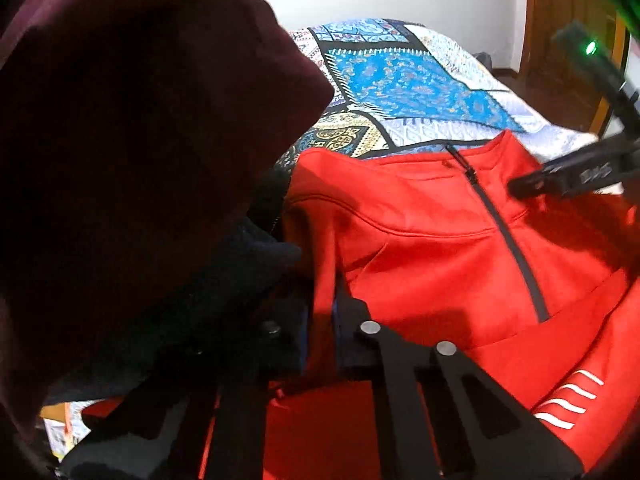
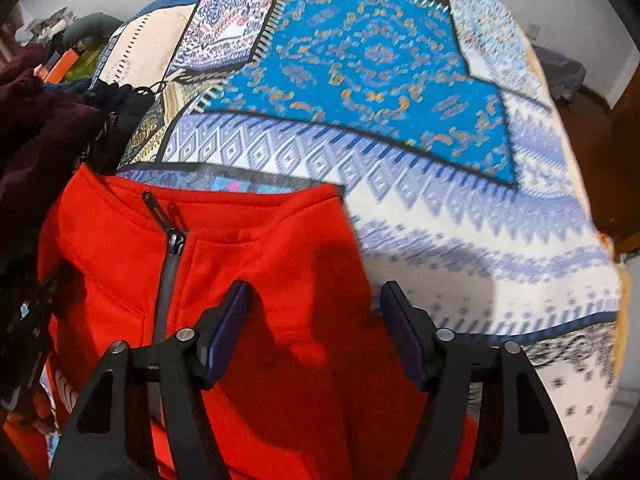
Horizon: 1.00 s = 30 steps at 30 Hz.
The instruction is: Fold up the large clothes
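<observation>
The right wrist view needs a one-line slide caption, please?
Open right gripper above red zip-neck top on patterned bedspread.

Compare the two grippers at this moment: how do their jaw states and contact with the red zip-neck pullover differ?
The right gripper has its jaws spread wide, hovering above the red zip-neck pullover and gripping nothing. The left gripper has its jaws together, with a fold of the pullover's red fabric pinched between them. The right works near the collar; the left at the side beside the dark maroon garment. Both are over the patterned bedspread.
</observation>
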Each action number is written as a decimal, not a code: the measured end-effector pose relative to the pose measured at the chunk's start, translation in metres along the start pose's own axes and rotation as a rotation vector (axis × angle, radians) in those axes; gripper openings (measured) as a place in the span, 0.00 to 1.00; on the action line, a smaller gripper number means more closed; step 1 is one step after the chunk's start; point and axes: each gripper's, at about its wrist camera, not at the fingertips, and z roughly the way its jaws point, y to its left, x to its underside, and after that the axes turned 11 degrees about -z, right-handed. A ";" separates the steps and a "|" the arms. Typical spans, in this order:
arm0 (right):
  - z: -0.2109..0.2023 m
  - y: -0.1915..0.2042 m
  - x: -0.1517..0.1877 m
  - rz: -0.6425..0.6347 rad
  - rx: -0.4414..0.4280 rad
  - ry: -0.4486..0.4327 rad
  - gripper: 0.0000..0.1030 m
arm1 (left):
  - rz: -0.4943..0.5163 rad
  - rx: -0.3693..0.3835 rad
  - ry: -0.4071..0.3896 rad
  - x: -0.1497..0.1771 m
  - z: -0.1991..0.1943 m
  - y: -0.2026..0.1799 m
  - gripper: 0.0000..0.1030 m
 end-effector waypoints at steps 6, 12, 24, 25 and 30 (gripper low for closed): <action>-0.011 0.018 0.008 -0.034 -0.009 -0.004 0.13 | -0.051 0.088 0.030 0.004 -0.014 0.007 0.03; -0.079 0.030 0.029 -0.040 -0.026 -0.129 0.10 | -0.101 0.178 0.055 0.010 -0.043 0.014 0.02; -0.177 0.106 0.112 -0.202 -0.016 -0.282 0.10 | -0.054 0.195 -0.018 0.058 -0.135 0.034 0.02; -0.179 0.112 0.123 -0.214 -0.013 -0.284 0.10 | -0.055 0.205 -0.014 0.062 -0.138 0.036 0.02; -0.171 0.119 0.161 -0.217 -0.016 -0.253 0.10 | -0.026 0.238 0.015 0.102 -0.155 0.042 0.02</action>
